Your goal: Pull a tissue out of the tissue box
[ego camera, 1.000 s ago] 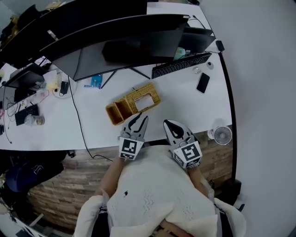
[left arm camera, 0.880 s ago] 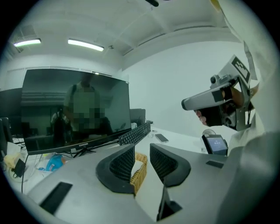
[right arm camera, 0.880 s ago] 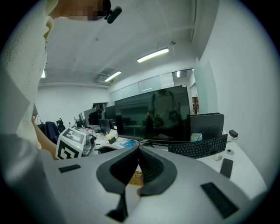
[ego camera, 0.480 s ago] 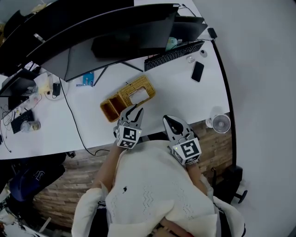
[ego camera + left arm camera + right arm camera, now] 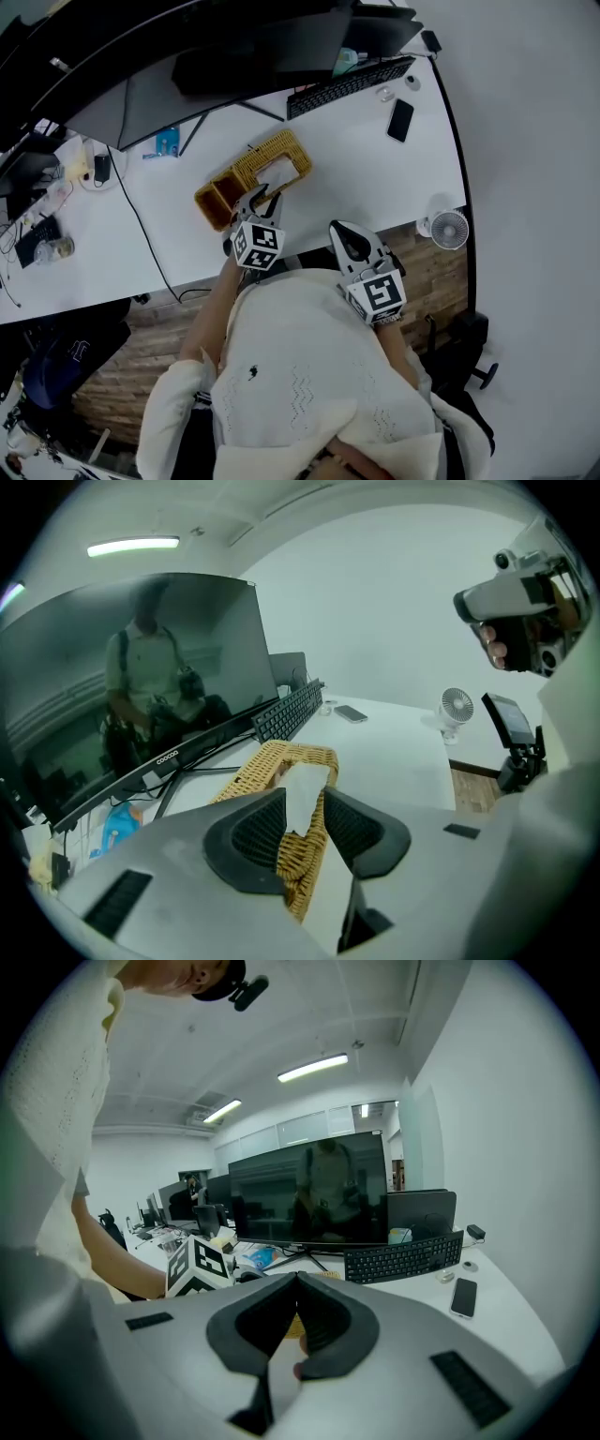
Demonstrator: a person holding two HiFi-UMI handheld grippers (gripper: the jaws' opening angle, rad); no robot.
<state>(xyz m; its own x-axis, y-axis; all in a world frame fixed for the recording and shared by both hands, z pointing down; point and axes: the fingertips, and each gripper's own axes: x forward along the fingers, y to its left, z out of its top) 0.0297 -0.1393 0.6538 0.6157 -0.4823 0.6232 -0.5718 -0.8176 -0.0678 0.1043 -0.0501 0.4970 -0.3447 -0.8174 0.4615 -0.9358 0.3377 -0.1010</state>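
Observation:
The wicker tissue box (image 5: 246, 180) lies on the white desk (image 5: 375, 178), with a white tissue (image 5: 279, 173) showing in its top slot. My left gripper (image 5: 255, 201) hangs over the box's near end, open. In the left gripper view the tissue (image 5: 306, 782) stands up from the box (image 5: 272, 766) and shows through the gap of the left gripper (image 5: 304, 794); I cannot tell whether they touch. My right gripper (image 5: 343, 234) is shut and empty at the desk's front edge, to the right of the box. The right gripper (image 5: 298, 1284) looks toward the monitor.
A large monitor (image 5: 234, 56) stands behind the box. Near it are a black keyboard (image 5: 349, 82), a phone (image 5: 400, 120) and a blue item (image 5: 167, 142). A small fan (image 5: 450, 228) stands at the desk's right front corner. A black cable (image 5: 141, 225) crosses the desk to the left.
My left gripper has moved forward from the desk's front edge to over the box's near end. The right gripper has stayed at the desk edge.

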